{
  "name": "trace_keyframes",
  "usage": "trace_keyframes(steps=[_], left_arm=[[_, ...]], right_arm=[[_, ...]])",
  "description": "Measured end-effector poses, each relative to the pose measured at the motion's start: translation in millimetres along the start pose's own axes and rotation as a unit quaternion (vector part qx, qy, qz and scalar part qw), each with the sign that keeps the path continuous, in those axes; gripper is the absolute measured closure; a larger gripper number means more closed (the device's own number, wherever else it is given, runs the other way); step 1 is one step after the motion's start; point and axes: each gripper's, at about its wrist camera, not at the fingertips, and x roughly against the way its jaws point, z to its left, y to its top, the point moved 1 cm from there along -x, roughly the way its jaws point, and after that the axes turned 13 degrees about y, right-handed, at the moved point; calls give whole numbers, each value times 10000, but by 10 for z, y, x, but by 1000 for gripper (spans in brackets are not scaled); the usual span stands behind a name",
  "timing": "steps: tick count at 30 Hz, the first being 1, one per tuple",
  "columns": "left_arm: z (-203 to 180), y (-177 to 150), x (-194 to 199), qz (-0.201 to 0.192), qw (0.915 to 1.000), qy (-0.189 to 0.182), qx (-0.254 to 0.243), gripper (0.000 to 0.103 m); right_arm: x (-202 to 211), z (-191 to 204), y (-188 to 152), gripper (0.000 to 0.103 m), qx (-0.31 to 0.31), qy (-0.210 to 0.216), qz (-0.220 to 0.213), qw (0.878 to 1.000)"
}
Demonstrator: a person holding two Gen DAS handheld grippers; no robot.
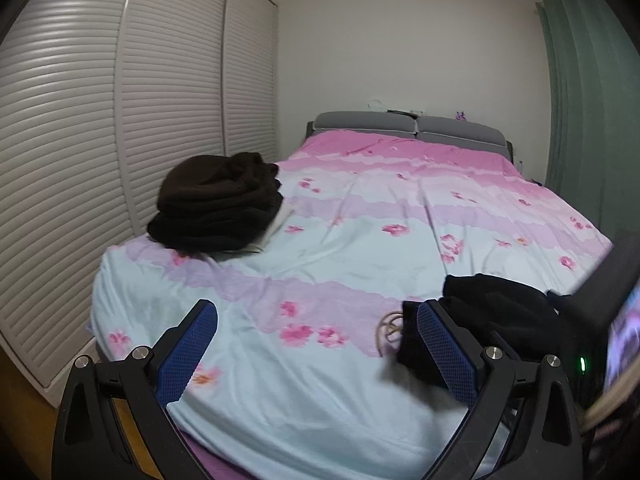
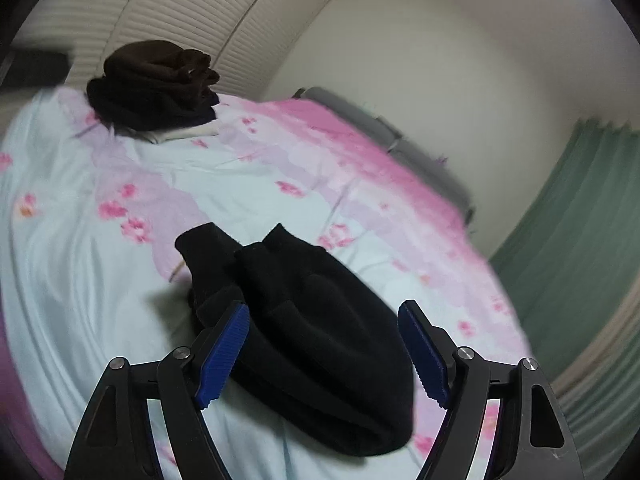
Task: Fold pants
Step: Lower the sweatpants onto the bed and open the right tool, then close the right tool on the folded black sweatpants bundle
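Observation:
Black pants [image 2: 312,328] lie folded in a bundle on the flowered bedspread [image 2: 120,280], with both leg cuffs pointing away. My right gripper [image 2: 324,320] is open just above the bundle, its blue pads on either side of it and gripping nothing. In the left wrist view the same pants [image 1: 496,312] lie at the right, behind the right finger. My left gripper [image 1: 316,320] is open and empty over bare bedspread [image 1: 320,380], to the left of the pants.
A stack of folded dark clothes [image 1: 218,202] sits at the bed's left edge near the white louvred wardrobe doors [image 1: 100,140]. Grey headboard cushions [image 1: 408,126] stand at the far end. A green curtain [image 1: 588,100] hangs to the right. A beige cord [image 1: 390,326] lies beside the pants.

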Motion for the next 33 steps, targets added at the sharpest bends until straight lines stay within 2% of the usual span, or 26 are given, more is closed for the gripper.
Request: trace_keyframes(steps=[1,2,3,7,10,15,17,19,23,26,28,33], left_arm=[[-38,-12,-25,3,10000,-37,11,1],[-79,-28,-64,24,10000,-75,11,1],[-110,-40,-93,58,9999,-95,17,1],[-187,-120,-259,190,9997,-142,6,1],[-183,-179,-402,322,9993,-189,87,1],[-123,-238,-537,412,9986,-191,264,1],[-77,-252,-566,450,9982,-188,337,1],[-32,-259,-586,502,9977,-195,416,1],[39,-257,-603,530,9971,-180,510,1],[71,-263,-612,537,9971,-144,520,1],[77,-273,-627,566,9970,-130,518,1],[53,-306,-643,576,9973,-106,448,1]], right_arm=[[-98,-77,4,37,-135,225,92,9996],[-153,-93,-4,48,-186,317,147,9992],[-237,-131,-12,52,-241,464,250,9983],[-575,-170,-51,54,-361,908,645,9931],[-699,-127,-77,55,-326,937,700,9926],[-890,-139,-130,81,-558,1205,793,9880],[-872,-128,-116,86,-580,1229,691,9883],[-817,-134,-87,88,-609,1245,535,9889],[-535,-202,37,88,-738,1259,-102,9892],[-389,-210,117,88,-791,1404,-420,9860],[-414,-128,108,88,-690,1587,-372,9842],[-866,96,-265,88,-587,1976,438,9776]])
